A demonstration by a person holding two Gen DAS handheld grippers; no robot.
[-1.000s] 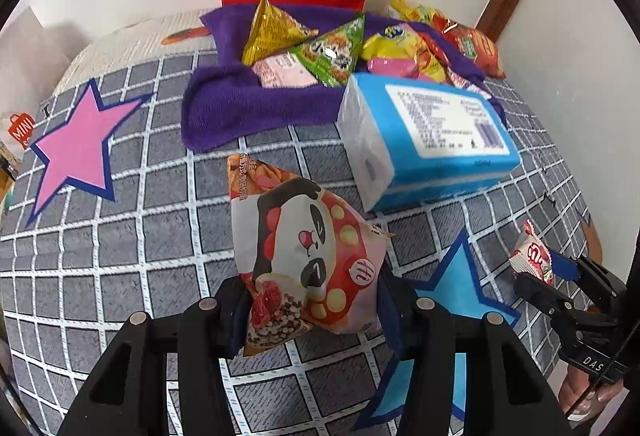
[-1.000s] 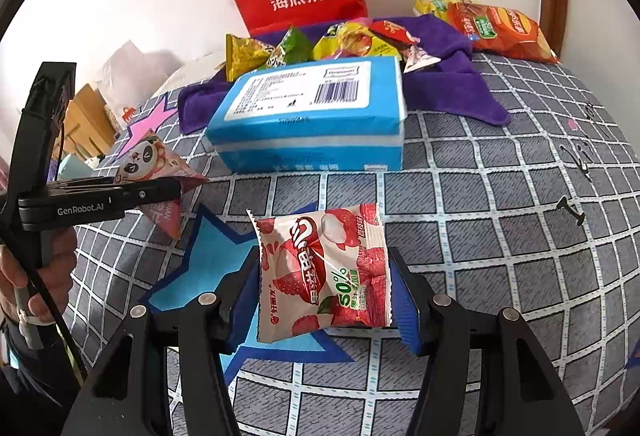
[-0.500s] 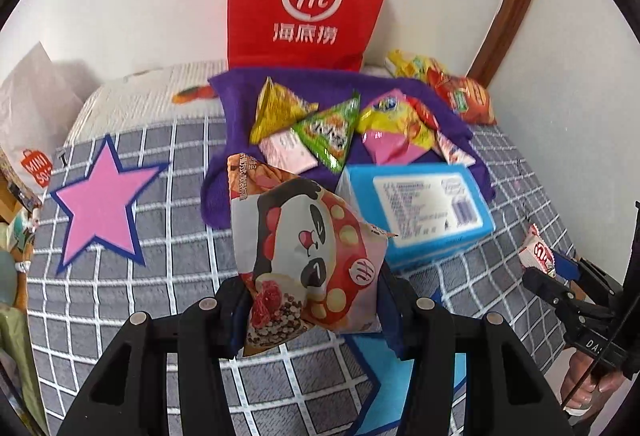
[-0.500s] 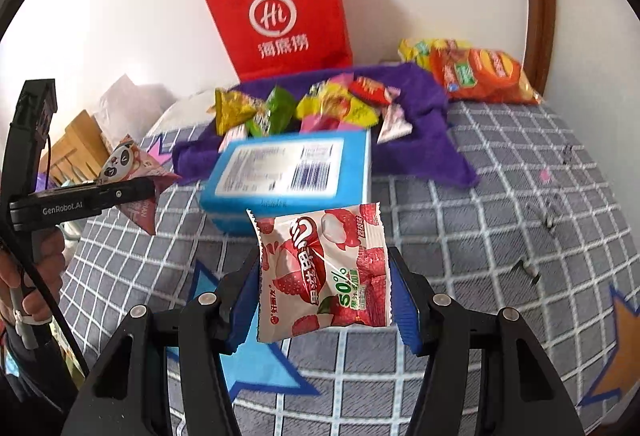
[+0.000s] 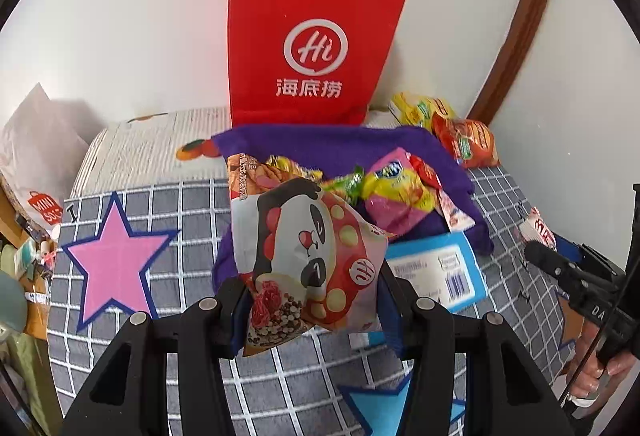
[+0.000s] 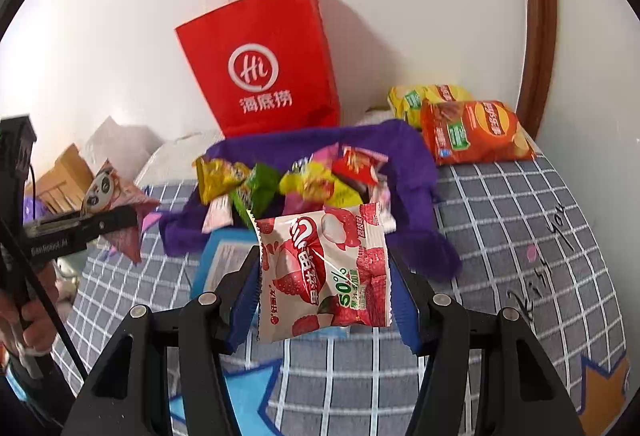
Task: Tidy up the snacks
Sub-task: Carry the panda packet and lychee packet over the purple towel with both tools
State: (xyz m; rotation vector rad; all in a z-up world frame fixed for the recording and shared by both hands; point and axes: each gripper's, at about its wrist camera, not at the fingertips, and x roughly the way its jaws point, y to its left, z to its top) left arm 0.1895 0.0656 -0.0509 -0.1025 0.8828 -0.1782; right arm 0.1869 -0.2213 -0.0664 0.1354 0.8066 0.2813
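My left gripper (image 5: 312, 300) is shut on a panda snack packet (image 5: 308, 256), held in the air above the checked bed cover. The right gripper (image 6: 324, 288) is shut on a red-and-white lychee candy packet (image 6: 324, 268), also lifted. From the right wrist view the left gripper and its panda packet (image 6: 116, 196) show at the left; from the left wrist view the right gripper with its packet (image 5: 540, 232) shows at the right edge. Ahead lies a pile of small snack packets (image 5: 392, 188) on a purple towel (image 6: 400, 140). Behind it a red paper bag (image 5: 312, 48) stands against the wall.
A blue-and-white box (image 5: 440, 268) lies on the bed in front of the towel. Two big crisp bags (image 6: 476, 132) rest at the back right by the wall. A hand (image 6: 28, 312) holds the left gripper's handle. Clutter and cardboard (image 6: 64, 176) sit beyond the bed's left edge.
Both grippers have risen with their packets still held. The bed, the blue box and the snack pile now look farther and lower; the whole red bag with its handles has come into view.
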